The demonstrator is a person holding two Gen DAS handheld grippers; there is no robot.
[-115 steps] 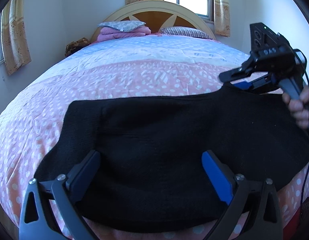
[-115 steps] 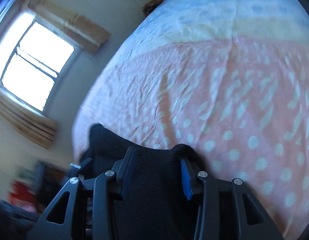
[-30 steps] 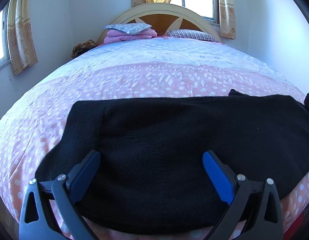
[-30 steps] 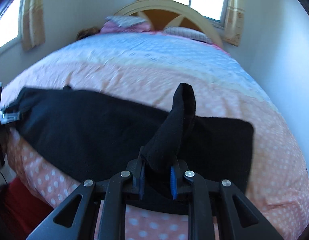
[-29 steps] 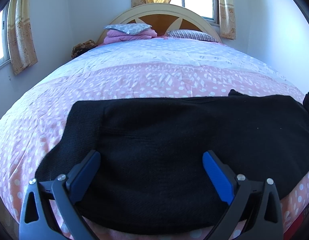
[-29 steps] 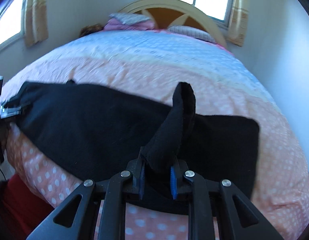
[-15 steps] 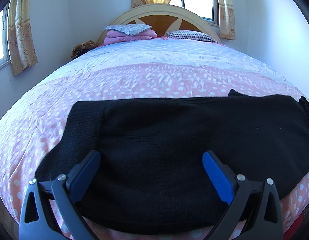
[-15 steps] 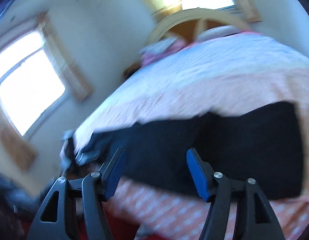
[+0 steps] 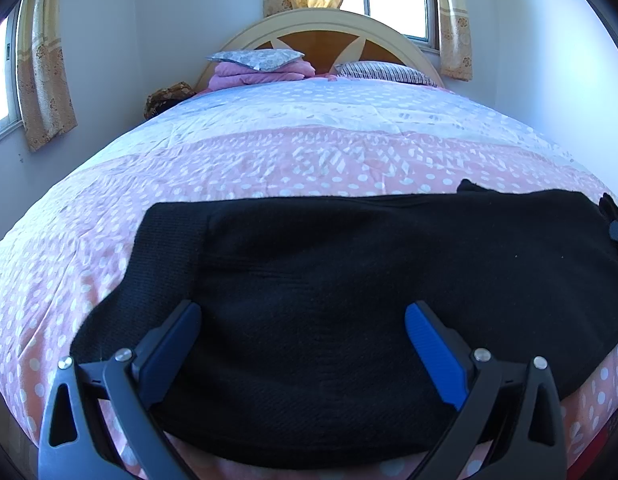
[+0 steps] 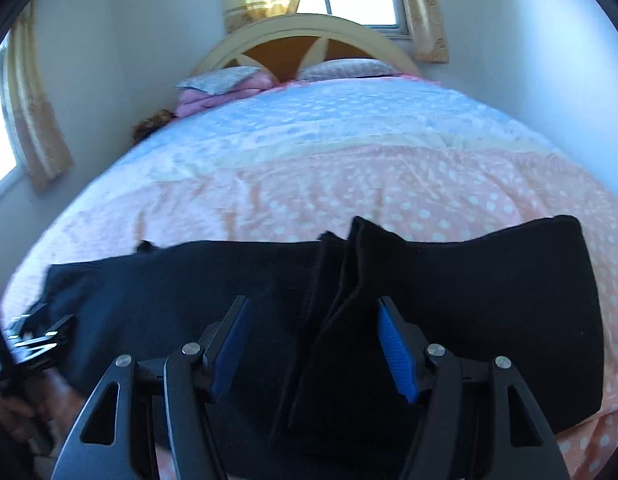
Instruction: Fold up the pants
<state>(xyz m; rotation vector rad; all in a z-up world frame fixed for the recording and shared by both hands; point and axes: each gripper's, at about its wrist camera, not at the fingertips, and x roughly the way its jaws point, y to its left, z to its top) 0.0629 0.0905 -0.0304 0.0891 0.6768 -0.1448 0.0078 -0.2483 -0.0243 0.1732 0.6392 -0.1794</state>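
Black knit pants (image 9: 349,264) lie flat across the near edge of the bed, running left to right. My left gripper (image 9: 303,332) is open, its blue pads either side of the cloth near the left end. In the right wrist view the pants (image 10: 489,280) have a raised fold (image 10: 349,264) near the middle. My right gripper (image 10: 311,332) is open above that fold, holding nothing. The left gripper (image 10: 33,340) shows at that view's left edge.
The bed (image 9: 309,152) has a pink and pale blue dotted cover. Folded pink bedding and pillows (image 9: 261,66) sit by the headboard (image 9: 329,36). Walls and curtained windows surround the bed. The bed's front edge runs just under both grippers.
My right gripper has let go of the pinched pants cloth and opened, then swung back over the pants. The left gripper has not moved.
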